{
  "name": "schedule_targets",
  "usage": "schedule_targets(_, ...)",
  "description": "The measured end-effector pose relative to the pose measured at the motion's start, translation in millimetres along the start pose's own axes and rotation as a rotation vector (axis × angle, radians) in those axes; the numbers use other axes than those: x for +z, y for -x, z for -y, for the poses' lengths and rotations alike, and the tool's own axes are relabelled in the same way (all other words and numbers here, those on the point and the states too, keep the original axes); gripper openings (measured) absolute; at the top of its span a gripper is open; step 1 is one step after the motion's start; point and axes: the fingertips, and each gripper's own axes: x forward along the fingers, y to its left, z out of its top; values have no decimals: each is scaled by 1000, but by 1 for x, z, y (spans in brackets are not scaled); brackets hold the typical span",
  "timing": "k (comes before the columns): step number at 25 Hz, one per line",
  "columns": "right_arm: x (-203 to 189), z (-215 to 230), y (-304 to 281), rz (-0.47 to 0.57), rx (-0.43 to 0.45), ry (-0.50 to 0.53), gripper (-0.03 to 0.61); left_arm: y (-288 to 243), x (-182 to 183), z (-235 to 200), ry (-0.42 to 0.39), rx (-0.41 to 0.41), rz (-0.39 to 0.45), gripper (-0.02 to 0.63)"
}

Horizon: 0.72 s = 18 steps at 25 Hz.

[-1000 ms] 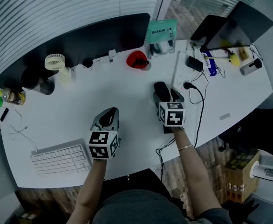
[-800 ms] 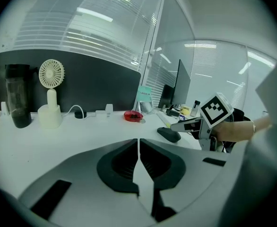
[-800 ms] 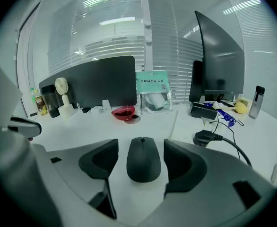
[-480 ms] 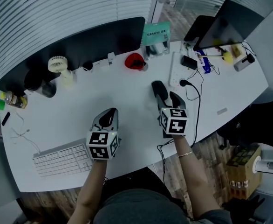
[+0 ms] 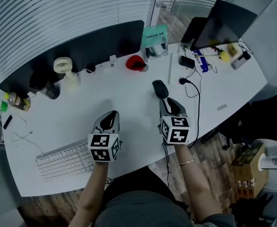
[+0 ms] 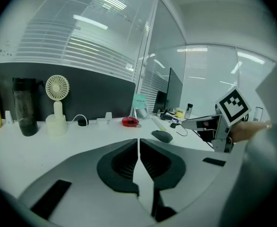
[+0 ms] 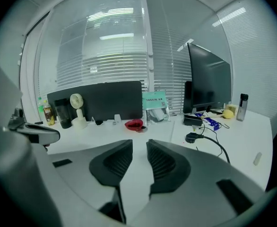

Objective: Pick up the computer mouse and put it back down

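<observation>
Mouse [image 5: 160, 89] sits on the desk [image 5: 77, 115]; right gripper [image 5: 169, 107] just behind it, empty jaws closing; left gripper [image 5: 109, 119] well apart, jaws together.

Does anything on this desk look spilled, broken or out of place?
Nothing looks spilled or broken. The one oddity: the computer mouse sits alone mid-desk, far from the keyboard at the near-left edge.

With left tool [image 5: 110, 120] closed, right tool [image 5: 169, 106] is closing empty.
</observation>
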Motion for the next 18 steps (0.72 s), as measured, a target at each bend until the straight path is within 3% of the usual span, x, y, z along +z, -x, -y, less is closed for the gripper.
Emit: schedule_targets(18,-12,-48,72,45,-5,-58,8,51,-1,-2,-22,-13,49,32)
